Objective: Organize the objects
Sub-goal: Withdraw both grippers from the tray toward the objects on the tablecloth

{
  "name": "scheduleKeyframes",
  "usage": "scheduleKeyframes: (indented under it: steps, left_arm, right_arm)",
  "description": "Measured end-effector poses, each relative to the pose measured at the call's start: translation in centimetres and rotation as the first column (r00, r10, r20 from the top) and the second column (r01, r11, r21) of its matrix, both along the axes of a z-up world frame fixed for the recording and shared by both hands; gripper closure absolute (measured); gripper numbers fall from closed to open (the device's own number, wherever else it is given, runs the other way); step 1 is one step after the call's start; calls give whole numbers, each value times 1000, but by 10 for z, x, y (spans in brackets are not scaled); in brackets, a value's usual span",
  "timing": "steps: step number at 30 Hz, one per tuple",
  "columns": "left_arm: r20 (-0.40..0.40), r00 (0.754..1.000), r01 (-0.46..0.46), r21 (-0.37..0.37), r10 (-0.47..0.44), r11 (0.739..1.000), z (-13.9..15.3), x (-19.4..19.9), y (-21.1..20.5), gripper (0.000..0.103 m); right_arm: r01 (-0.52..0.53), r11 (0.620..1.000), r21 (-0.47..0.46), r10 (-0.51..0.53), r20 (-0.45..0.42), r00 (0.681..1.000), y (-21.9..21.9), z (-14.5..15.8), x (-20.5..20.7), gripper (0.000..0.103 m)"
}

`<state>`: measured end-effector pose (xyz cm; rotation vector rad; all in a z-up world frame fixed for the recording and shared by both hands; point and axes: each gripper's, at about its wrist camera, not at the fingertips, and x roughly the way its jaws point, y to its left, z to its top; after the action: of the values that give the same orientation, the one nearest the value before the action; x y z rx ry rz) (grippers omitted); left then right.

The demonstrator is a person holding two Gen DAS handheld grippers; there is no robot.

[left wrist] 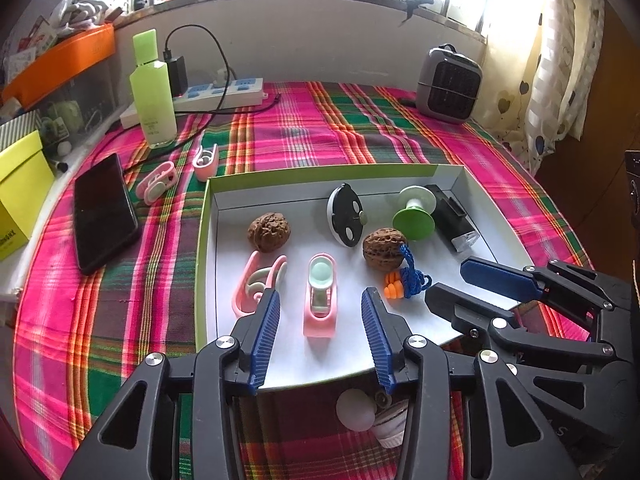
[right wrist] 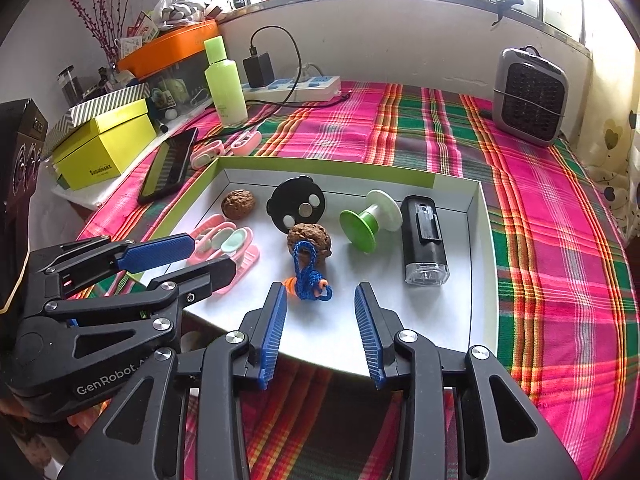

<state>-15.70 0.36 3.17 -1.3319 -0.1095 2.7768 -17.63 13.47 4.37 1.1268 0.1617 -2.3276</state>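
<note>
The tabletop (left wrist: pixel 304 136), under a plaid cloth, carries a shallow white tray (left wrist: pixel 328 178) with a green rim, and most of the small things already lie inside it. Two pink clips (left wrist: pixel 158 182) rest outside, on the cloth just past the tray's far left corner, beside a dark phone (left wrist: pixel 105 212); these look like the pieces left to gather.

Both grippers hang over the tray's near edge. The left gripper (left wrist: pixel 320 304) has its jaws apart and empty, with a pink clip (left wrist: pixel 320 294) lying flat in the tray between them, untouched. The right gripper (right wrist: pixel 320 308) also has parted, empty jaws, just short of the blue cord (right wrist: pixel 308 276) with orange earplugs.

To do the step well, I judge the left gripper should lift clear before crossing the tray's low left wall. Open cloth lies along the far and right sides; the left edge is crowded by the phone, a green bottle (left wrist: pixel 154 92) and cables.
</note>
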Motion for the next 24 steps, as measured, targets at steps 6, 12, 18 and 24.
scheduleKeyframes:
  steps: [6,12,18,24]
  left_arm:
    - [-27,1000,2,3,-2,1000,8,13,1,61]
    - [-35,999,-4,14,5,1000,11,28,-2,60]
    - [-44,999,-23,32,25,999,14,43,-8,60]
    - [-49,998,-45,56,48,997,14,57,-15,60]
  right_arm:
    - [-3,1000,-8,3,-26,1000,4,8,14,65]
    - [3,1000,-3,-3,-44,999,7,12,28,61]
    - [2,1000,-10,-3,-41,999,9,11,41,61]
    - [-12,1000,-26,11,-40,999,9,10,54,61]
